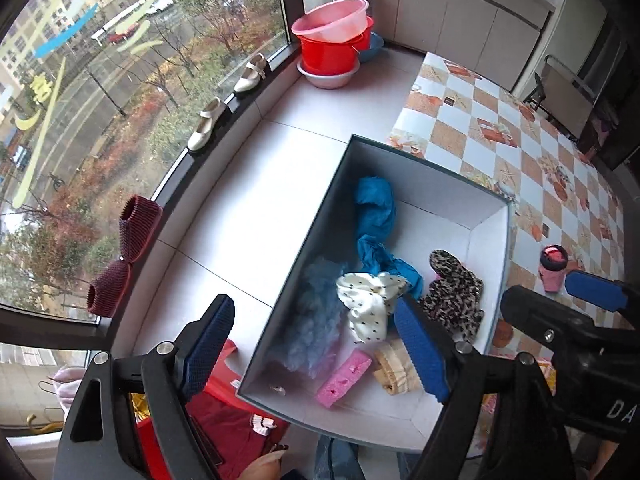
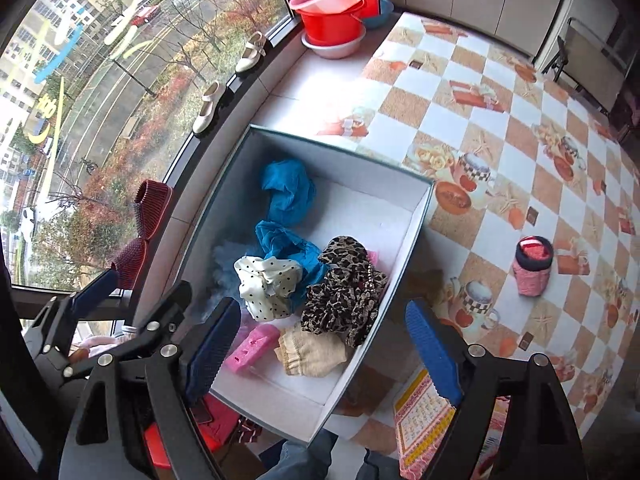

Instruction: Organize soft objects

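While both claws are hanging released | checkered tablecloth is lying by window | box is holding scarves, sponge.

The tabletop has a checkered cloth in orange and white. On it stands an open box near the window side, a small pink cup well apart from it, and stacked basins at the far end.
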The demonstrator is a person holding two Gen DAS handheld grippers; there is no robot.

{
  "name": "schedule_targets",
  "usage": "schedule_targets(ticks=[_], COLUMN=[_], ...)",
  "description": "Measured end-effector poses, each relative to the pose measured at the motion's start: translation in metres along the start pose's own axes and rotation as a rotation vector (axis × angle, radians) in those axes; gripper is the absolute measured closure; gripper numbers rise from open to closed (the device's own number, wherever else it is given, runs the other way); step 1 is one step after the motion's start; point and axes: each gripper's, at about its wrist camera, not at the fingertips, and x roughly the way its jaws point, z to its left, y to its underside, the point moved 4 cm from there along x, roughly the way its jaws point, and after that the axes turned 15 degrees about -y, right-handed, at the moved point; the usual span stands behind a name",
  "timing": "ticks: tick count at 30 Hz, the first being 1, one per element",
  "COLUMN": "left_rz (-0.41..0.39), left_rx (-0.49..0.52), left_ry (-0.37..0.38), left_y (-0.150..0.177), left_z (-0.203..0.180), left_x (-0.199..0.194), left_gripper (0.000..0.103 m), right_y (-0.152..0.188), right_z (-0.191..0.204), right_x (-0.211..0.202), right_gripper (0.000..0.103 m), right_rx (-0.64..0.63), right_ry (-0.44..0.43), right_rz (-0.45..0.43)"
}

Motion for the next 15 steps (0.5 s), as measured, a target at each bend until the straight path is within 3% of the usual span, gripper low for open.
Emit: schedule_targets(ticks=[1,4,15], left_rz=[0.018,0.108,0.150], left_rx=[0.000,0.031,0.113], left_ry=[0.016,0.143,0.143], left_y=[-0.001,0.004,0.031], left_z=[0.003,0.004,0.016], left_x=[-0.003,-0.006,-0.051], left_gripper=[0.018,0.018,0.018], right_y=[0.001,0.006,0.034], right_z=[0.003,0.012,0.022], right_x=[-0.006,-0.022,-0.045], right_gripper=[0.000,0.000,0.000], right_rx=[-0.007,-0.038,-0.042], right_ry=[-0.003,-0.003,0.056], right_rz=[-0.008,-0.004,0.077])
